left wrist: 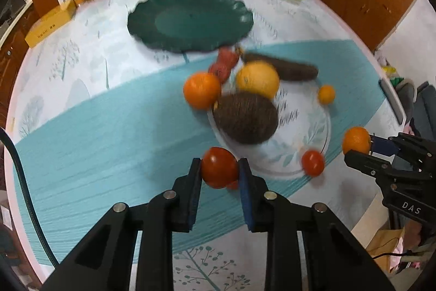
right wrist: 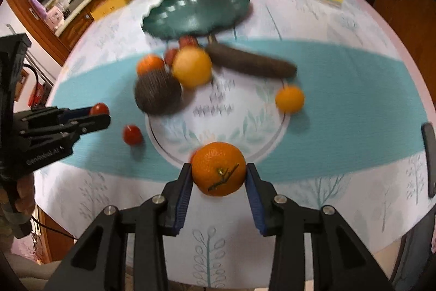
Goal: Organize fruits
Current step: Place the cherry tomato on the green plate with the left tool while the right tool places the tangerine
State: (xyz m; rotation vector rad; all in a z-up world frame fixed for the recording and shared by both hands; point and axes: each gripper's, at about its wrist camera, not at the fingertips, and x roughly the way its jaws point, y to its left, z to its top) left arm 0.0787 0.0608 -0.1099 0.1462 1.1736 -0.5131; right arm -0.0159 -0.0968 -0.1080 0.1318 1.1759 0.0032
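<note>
Tongs are gripping fruit on both sides: the left tongs (left wrist: 220,171) are clamping a red tomato (left wrist: 219,167) between their blue pads, while the right tongs (right wrist: 219,176) are squeezing a stemmed mandarin (right wrist: 218,172), both pieces looking clear of the patterned surface (left wrist: 95,132).

Just beyond the left tongs, a second tomato (left wrist: 312,162) is sitting at the edge of a printed circle on the cloth. Farther ahead, a loose heap is waiting: a brown, fuzzy round fruit (left wrist: 245,117), an orange (left wrist: 202,90), a large yellow citrus (left wrist: 257,78), some small red fruits (left wrist: 224,62), a long dark brown piece (left wrist: 283,66) and a small orange fruit (left wrist: 326,94) off to the right. Beyond them all, the green scalloped plate (left wrist: 190,21) is standing empty, with boxes and bottles lining the far edge.

Judging by the bare plate, the sorting is only beginning: two pieces are in hand, none are placed, and the whole heap is still to be moved.

From the left wrist, the right tongs are appearing at the far right with the mandarin. Only the right wrist view is showing a hand (right wrist: 26,192) on the left handle, the mandarin's stem, and a dark flat object (right wrist: 430,157) at the right edge of the surface.
</note>
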